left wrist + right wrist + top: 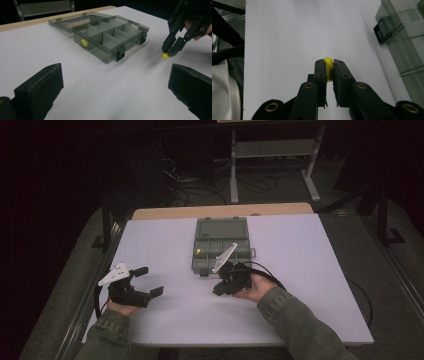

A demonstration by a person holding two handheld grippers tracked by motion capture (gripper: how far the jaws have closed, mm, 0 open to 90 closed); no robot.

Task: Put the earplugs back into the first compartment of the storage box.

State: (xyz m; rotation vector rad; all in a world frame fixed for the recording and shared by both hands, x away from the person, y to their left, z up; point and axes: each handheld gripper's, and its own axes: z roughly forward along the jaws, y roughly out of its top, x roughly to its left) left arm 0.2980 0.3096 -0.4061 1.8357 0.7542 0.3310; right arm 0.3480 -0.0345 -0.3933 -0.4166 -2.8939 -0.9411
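A grey clear compartment box (246,245) lies open at the table's middle, its lid folded back. One small yellow piece (199,251) rests in a left compartment, and the left gripper view shows that yellow piece (84,43) behind the box's front wall (100,53). My right gripper (219,291) hovers just in front of the box, shut on a second yellow piece (328,61) at its tips. The left gripper view shows this right gripper (172,49) holding the piece (164,56) low over the white surface. My left gripper (149,280) stands open at the left with nothing between its jaws.
The white tabletop (300,285) has free room to the right and left of the box. A black latch (383,33) juts from the box's near edge. Behind the table stand a metal frame (272,150) and floor cables (200,185).
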